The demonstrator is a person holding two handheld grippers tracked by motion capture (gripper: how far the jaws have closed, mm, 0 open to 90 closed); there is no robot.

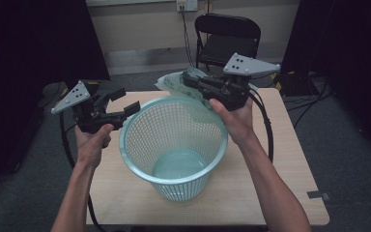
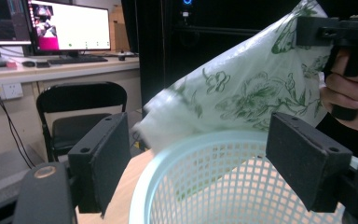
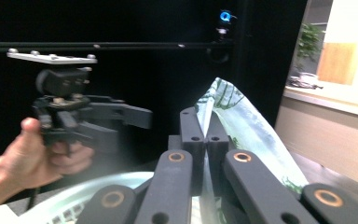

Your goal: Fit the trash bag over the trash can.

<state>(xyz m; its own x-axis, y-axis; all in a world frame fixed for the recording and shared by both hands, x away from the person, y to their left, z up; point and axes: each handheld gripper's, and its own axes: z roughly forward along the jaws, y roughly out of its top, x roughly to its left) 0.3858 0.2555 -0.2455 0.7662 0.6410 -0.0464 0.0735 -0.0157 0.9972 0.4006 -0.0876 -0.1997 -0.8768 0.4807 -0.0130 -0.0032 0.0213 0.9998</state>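
Lining the basket (image 1: 174, 145) with the bag (image 1: 174, 82); judged early, with nothing yet over the rim. Sitting mid-table (image 1: 290, 159), upright, mouth open and hollow bare. Hanging above the far rim, just clear of it, draped toward the basket's right side.

Clamping on one edge of the bag with the right gripper (image 1: 189, 79), jaws pressed together on the film, as the right gripper view shows (image 3: 206, 140). Standing apart on the left gripper (image 1: 121, 100), nothing between the jaws, bag well beyond the pads (image 2: 102, 163).

For a clean step: probably best pinching the free edge opposite the held one, close to the hem, then spreading the two grippers until the mouth gapes wider than the rim. Lowering both together, keeping the film taut enough to avoid bunching inside. Avoiding knocks against the light basket, likely to tip or slide.

Right hand (image 1: 236, 118) raised over the far right rim, gripper pointing left and level. Left hand (image 1: 92, 140) held beside the left rim, gripper angled toward the bag, forearm coming up from the near edge.
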